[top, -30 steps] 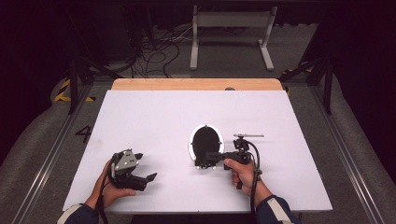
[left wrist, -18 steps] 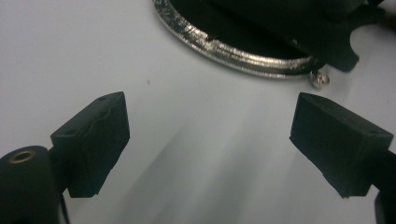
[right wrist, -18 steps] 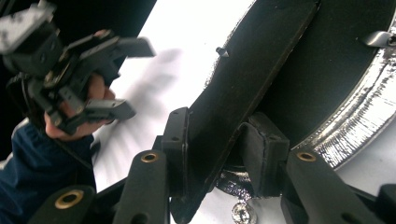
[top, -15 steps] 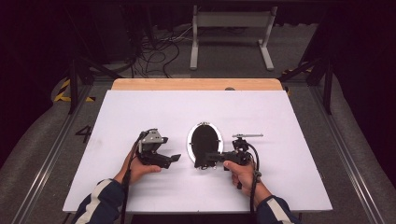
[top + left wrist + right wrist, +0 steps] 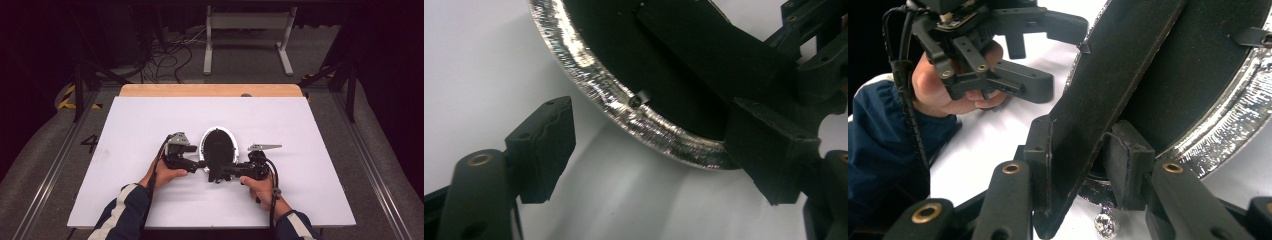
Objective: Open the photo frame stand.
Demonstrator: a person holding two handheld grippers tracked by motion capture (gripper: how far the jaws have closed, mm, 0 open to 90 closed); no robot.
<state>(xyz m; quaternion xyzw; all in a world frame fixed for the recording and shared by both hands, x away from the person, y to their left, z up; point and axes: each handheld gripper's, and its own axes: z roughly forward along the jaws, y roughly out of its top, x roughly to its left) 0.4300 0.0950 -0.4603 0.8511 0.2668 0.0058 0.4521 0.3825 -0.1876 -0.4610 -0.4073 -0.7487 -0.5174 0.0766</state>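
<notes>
I can't make out what the black oval object (image 5: pixel 218 149) is; its far side is cut off in the left gripper view, and its stand (image 5: pixel 1098 100) hides its back.

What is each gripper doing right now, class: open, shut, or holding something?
Left gripper: open, jaws just been closing around the oval frame's silver rim, not gripping.
Right gripper: shut on the frame's black stand flap.
</notes>
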